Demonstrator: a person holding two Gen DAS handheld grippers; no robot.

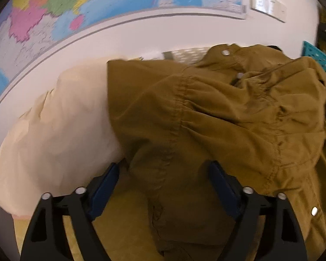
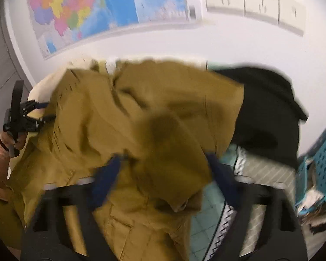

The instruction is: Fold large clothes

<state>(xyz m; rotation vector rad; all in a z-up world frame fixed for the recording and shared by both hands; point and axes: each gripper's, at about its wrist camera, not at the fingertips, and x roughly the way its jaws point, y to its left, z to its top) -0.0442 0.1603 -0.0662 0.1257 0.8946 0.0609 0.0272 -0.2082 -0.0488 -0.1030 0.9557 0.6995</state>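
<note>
A mustard-brown jacket [image 1: 217,113] with metal snap buttons lies rumpled over a cream garment [image 1: 60,119]. My left gripper [image 1: 165,167] is open, its blue pads either side of a fold of the jacket, not closed on it. In the right wrist view the same jacket [image 2: 130,113] is blurred by motion. My right gripper [image 2: 163,165] is open with a hump of jacket cloth between its wide-spread fingers. The left gripper [image 2: 47,111] shows at the jacket's left edge, held by a hand.
A black garment [image 2: 269,113] lies right of the jacket, over striped and teal cloth [image 2: 265,174]. A teal plastic basket [image 2: 323,158] stands at the right. The white wall behind carries a coloured map [image 1: 76,10] and sockets [image 2: 250,0].
</note>
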